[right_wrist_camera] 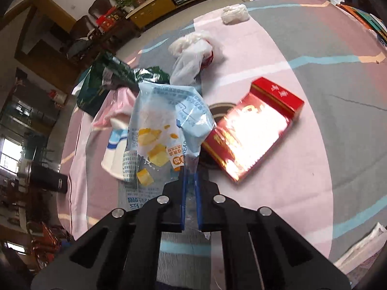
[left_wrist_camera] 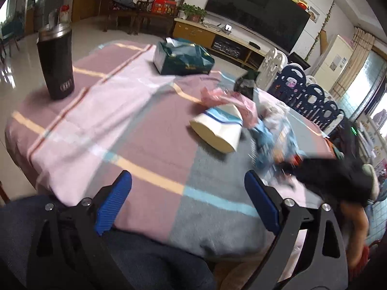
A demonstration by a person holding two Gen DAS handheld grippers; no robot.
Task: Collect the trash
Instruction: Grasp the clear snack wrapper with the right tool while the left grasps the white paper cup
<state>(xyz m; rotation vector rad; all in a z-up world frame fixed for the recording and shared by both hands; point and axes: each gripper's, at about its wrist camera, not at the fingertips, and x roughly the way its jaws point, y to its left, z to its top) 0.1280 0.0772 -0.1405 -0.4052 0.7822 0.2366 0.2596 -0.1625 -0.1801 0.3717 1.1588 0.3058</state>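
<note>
My right gripper (right_wrist_camera: 190, 176) is shut on a light blue bread wrapper (right_wrist_camera: 167, 120) and holds it just above the table. In the left wrist view the wrapper (left_wrist_camera: 271, 140) and my right gripper (left_wrist_camera: 297, 163) show blurred at the right. A tipped paper cup (left_wrist_camera: 219, 128) lies mid-table, also visible behind the wrapper (right_wrist_camera: 113, 154). A pink wrapper (left_wrist_camera: 229, 99), a dark green bag (right_wrist_camera: 106, 82), a white plastic bag (right_wrist_camera: 193, 58), a crumpled tissue (right_wrist_camera: 235, 13) and a red box (right_wrist_camera: 254, 130) lie around. My left gripper (left_wrist_camera: 188, 191) is open and empty over the near table edge.
A checked cloth (left_wrist_camera: 145, 145) covers the table. A black tumbler (left_wrist_camera: 56, 62) stands at the far left. A green tissue pack (left_wrist_camera: 183, 58) lies at the far edge. Chairs and a TV cabinet stand beyond the table.
</note>
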